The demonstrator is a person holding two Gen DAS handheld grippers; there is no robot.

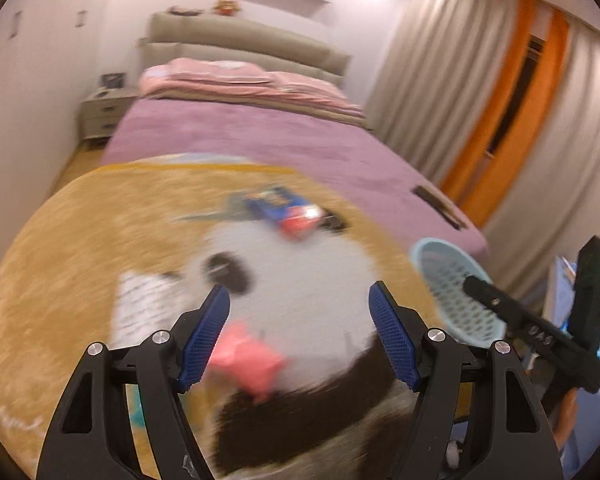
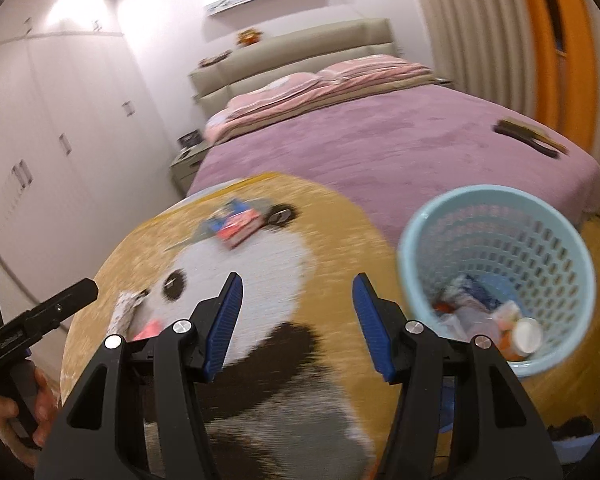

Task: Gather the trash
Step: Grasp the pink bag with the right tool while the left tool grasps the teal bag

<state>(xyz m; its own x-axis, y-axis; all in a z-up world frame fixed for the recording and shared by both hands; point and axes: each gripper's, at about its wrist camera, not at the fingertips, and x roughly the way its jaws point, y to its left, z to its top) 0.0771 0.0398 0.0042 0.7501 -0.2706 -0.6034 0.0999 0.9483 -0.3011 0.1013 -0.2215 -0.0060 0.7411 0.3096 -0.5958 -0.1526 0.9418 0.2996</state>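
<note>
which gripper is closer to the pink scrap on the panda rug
Left. The left gripper hangs right over the pink scrap, jaws open around it. The right gripper is off to the scrap's right, nearer the blue basket.

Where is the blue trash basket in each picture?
Left wrist view: the blue basket sits at the right, partly hidden behind the right gripper.
Right wrist view: the blue basket fills the right side, with trash inside.
Shared landmark: the panda rug beside it.
</note>
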